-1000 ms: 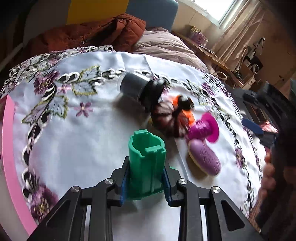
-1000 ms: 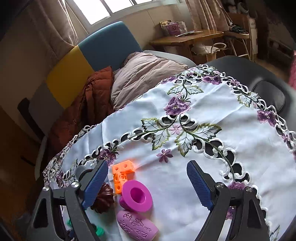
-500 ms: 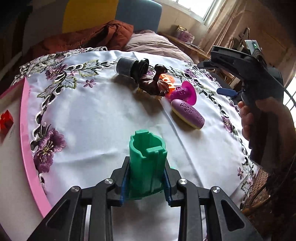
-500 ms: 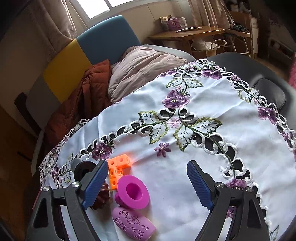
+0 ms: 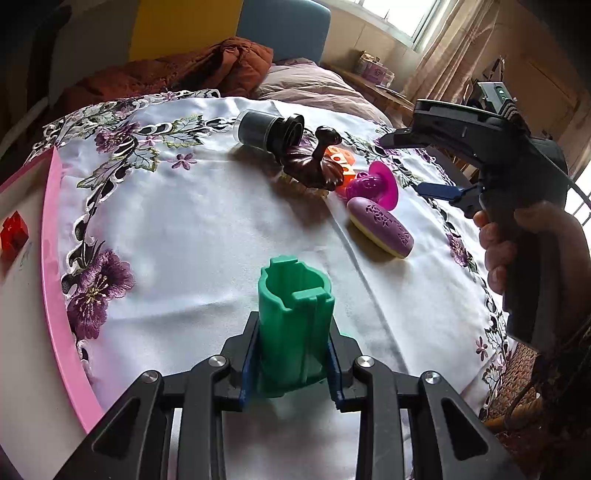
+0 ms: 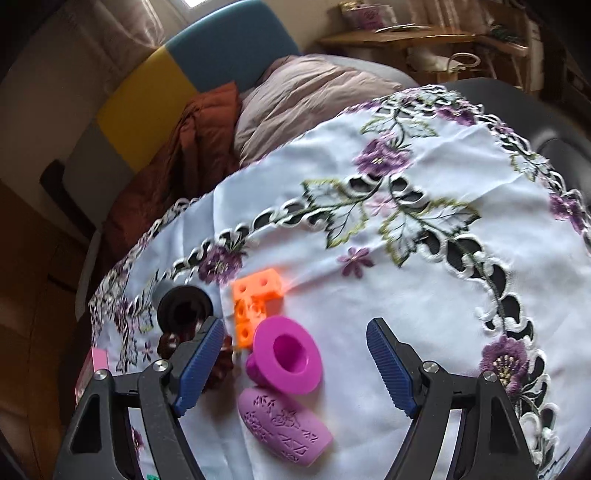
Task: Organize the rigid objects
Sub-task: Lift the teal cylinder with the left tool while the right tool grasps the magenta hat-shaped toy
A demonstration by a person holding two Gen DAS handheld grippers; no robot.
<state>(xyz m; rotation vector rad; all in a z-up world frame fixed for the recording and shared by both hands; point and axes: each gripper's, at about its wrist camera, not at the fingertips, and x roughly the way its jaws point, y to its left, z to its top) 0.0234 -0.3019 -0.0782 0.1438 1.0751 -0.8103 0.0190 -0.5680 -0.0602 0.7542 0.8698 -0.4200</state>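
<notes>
Gripping green cup (image 5: 293, 325): left tongs (image 5: 291, 363) | right tongs (image 6: 295, 365) narrowing, empty, over magenta funnel (image 6: 284, 356)

Home living room: round table under white embroidered floral tablecloth (image 6: 424, 295); blue-and-yellow upholstered sofa (image 6: 207, 62) behind, rust quilted jacket (image 6: 192, 155), curtained window (image 5: 417, 14), wooden side desk (image 6: 399, 37).

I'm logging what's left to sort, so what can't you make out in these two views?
- Brown figurine: right wrist view, mostly behind the right hand-held gripper finger.
- Red object on the pink-rimmed tray: left wrist view, cut off by the left edge.
- Green cup's base: hidden between the left hand-held gripper pads.
</notes>
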